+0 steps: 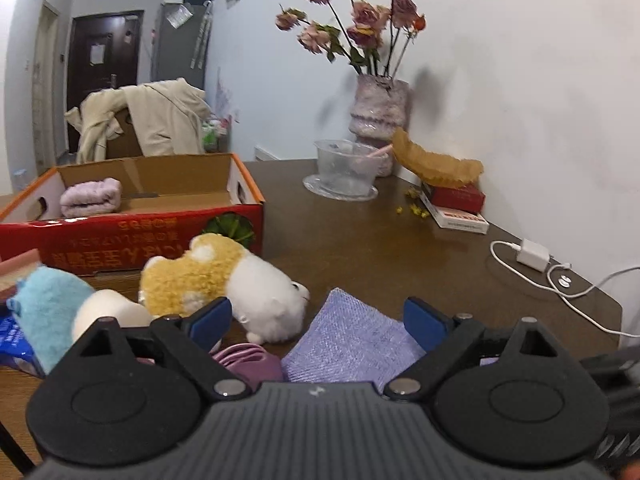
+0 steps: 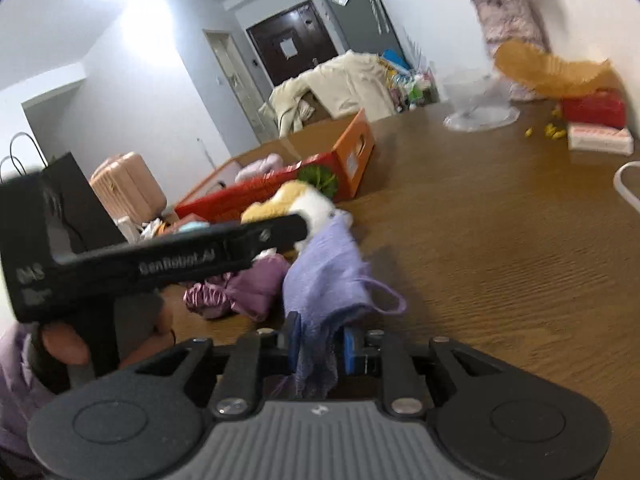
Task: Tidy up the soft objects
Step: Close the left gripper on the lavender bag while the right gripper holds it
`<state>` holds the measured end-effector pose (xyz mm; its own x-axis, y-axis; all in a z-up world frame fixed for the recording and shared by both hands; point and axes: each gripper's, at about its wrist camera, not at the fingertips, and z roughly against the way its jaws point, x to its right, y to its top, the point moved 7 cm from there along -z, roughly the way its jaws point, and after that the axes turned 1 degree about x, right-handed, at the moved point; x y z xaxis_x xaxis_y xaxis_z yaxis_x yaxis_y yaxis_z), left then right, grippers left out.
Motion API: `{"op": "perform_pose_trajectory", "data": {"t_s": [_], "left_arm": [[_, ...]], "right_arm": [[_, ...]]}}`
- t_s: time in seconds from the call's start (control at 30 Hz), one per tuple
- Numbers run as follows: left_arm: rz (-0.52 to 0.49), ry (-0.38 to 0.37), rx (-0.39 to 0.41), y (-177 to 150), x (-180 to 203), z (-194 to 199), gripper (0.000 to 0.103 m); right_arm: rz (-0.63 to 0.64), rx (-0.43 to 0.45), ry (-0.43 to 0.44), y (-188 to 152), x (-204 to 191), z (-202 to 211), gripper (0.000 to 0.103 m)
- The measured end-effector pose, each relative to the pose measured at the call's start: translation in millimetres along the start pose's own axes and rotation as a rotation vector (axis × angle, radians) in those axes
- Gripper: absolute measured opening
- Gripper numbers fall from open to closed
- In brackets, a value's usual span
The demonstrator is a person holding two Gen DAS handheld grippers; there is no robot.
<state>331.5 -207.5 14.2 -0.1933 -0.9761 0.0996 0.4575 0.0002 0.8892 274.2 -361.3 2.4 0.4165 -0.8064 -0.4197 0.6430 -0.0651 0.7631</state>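
Right gripper (image 2: 320, 354) pinches lavender cloth (image 2: 326, 276) by one edge, frame centre; shallow bite, may slip free. Left gripper (image 1: 318, 322) wide, empty, lower centre. Dangling loop could snag plush toy (image 1: 224, 280) before red box (image 1: 132, 236), upper left.

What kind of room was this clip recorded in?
Most likely a lived-in home, a dining or living area near the entrance: a brown wooden table with a vase of dried roses, a dark front door down the hall, and a pink suitcase on the floor.

The right hand-held gripper (image 2: 320, 350) pinches a lavender cloth (image 2: 324, 276) (loop dangling) above the brown table (image 2: 500, 240).
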Motion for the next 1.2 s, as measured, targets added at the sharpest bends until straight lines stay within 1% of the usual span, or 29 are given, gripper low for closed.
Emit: {"op": "perform_pose_trajectory", "data": {"t_s": [0.03, 0.07, 0.1, 0.13, 0.17, 0.23, 0.27, 0.33, 0.37, 0.4, 0.47, 0.53, 0.57, 0.67, 0.7, 0.73, 0.77, 0.8, 0.83, 0.87, 0.9, 0.93, 0.97, 1.0, 1.03, 1.07, 1.13, 1.2], "left_arm": [[-0.013, -0.005, 0.004, -0.6, 2.9, 4.4, 0.094], [-0.025, -0.013, 0.010, -1.6, 6.2, 9.7, 0.094], [-0.038, -0.029, 0.017, -4.6, 10.9, 16.6, 0.094], [-0.044, -0.047, 0.015, -8.1, 15.3, 20.5, 0.094], [-0.050, -0.080, 0.002, -13.9, 23.0, 22.9, 0.094], [-0.080, -0.130, -0.036, -26.7, 38.2, 21.9, 0.094], [-0.099, -0.136, -0.046, -32.8, 45.2, 19.7, 0.094], [-0.129, -0.123, -0.065, -42.2, 55.7, 11.5, 0.093], [-0.131, -0.119, -0.075, -45.4, 58.7, 6.4, 0.091], [-0.129, -0.109, -0.089, -48.4, 59.6, 2.1, 0.086], [-0.129, -0.079, -0.122, -53.2, 56.1, -3.3, 0.083], [-0.125, -0.046, -0.132, -56.2, 42.7, -1.0, 0.081], [-0.126, -0.027, -0.127, -56.7, 33.3, 3.3, 0.081], [-0.116, 0.046, -0.081, -51.5, -0.9, 20.0, 0.082], [-0.093, 0.093, -0.072, -48.2, -16.0, 25.1, 0.081], [-0.076, 0.120, -0.065, -45.2, -25.3, 29.6, 0.081], [-0.061, 0.139, -0.053, -41.7, -34.6, 35.2, 0.081], [-0.050, 0.155, -0.041, -38.4, -40.6, 40.9, 0.081], [-0.038, 0.163, -0.035, -35.4, -44.0, 45.9, 0.081], [-0.020, 0.152, -0.030, -32.6, -44.7, 50.9, 0.081], [0.003, 0.124, -0.030, -31.0, -42.8, 55.2, 0.082], [0.023, 0.078, -0.036, -31.3, -36.9, 58.5, 0.083], [0.026, 0.026, -0.045, -33.0, -29.1, 59.9, 0.083], [0.017, -0.025, -0.056, -36.8, -19.4, 58.9, 0.083], [0.006, -0.039, -0.072, -41.4, -12.6, 57.0, 0.083], [-0.004, -0.034, -0.087, -45.8, -7.5, 54.1, 0.083], [-0.005, -0.032, -0.115, -55.9, -4.4, 49.1, 0.083], [0.003, -0.022, -0.147, -63.9, -5.8, 42.8, 0.081]], "right_arm": [[-0.008, 0.028, -0.017, 4.9, 6.4, 8.8, 0.020], [-0.025, 0.064, -0.041, 10.6, 15.1, 18.2, 0.023], [-0.042, 0.088, -0.053, 15.4, 23.7, 23.9, 0.024], [-0.059, 0.097, -0.065, 18.7, 31.1, 24.7, 0.024], [-0.063, 0.098, -0.091, 21.4, 38.0, 21.6, 0.024], [-0.041, 0.101, -0.128, 27.8, 45.5, 10.2, 0.023], [-0.033, 0.098, -0.140, 31.1, 47.2, 2.9, 0.024], [0.009, 0.082, -0.149, 36.7, 43.7, -13.9, 0.024], [0.030, 0.084, -0.147, 35.8, 41.5, -20.6, 0.023], [0.034, 0.081, -0.151, 35.2, 42.0, -29.5, 0.022], [0.035, 0.041, -0.190, 27.3, 43.6, -46.3, 0.020], [0.053, 0.013, -0.219, 15.2, 38.5, -52.3, 0.018], [0.054, 0.007, -0.204, 9.3, 33.7, -49.1, 0.016], [0.033, -0.027, -0.141, -11.8, 13.9, -34.6, 0.017], [0.040, -0.036, -0.089, -19.0, 2.0, -29.1, 0.017], [0.033, -0.037, -0.030, -23.4, -9.2, -23.6, 0.017], [0.029, -0.031, 0.016, -25.3, -17.7, -17.5, 0.017], [0.031, -0.011, 0.028, -22.8, -22.8, -10.4, 0.017], [0.031, 0.026, 0.014, -16.1, -23.9, -2.7, 0.017], [0.024, 0.062, -0.001, -8.0, -21.1, 3.2, 0.018], [0.017, 0.092, -0.018, -0.1, -15.5, 6.4, 0.019], [0.016, 0.107, -0.039, 6.6, -8.9, 5.7, 0.021], [0.027, 0.119, -0.071, 13.1, -0.8, 0.7, 0.033], [0.041, 0.115, -0.101, 17.3, 5.7, -7.5, 0.043], [0.056, 0.097, -0.119, 19.4, 7.8, -17.5, 0.043], [0.078, 0.084, -0.127, 21.3, 9.8, -27.7, 0.043], [0.085, 0.079, -0.101, 23.7, 11.7, -42.3, 0.043], [0.065, 0.049, -0.057, 21.0, 13.3, -58.6, 0.042]]}}
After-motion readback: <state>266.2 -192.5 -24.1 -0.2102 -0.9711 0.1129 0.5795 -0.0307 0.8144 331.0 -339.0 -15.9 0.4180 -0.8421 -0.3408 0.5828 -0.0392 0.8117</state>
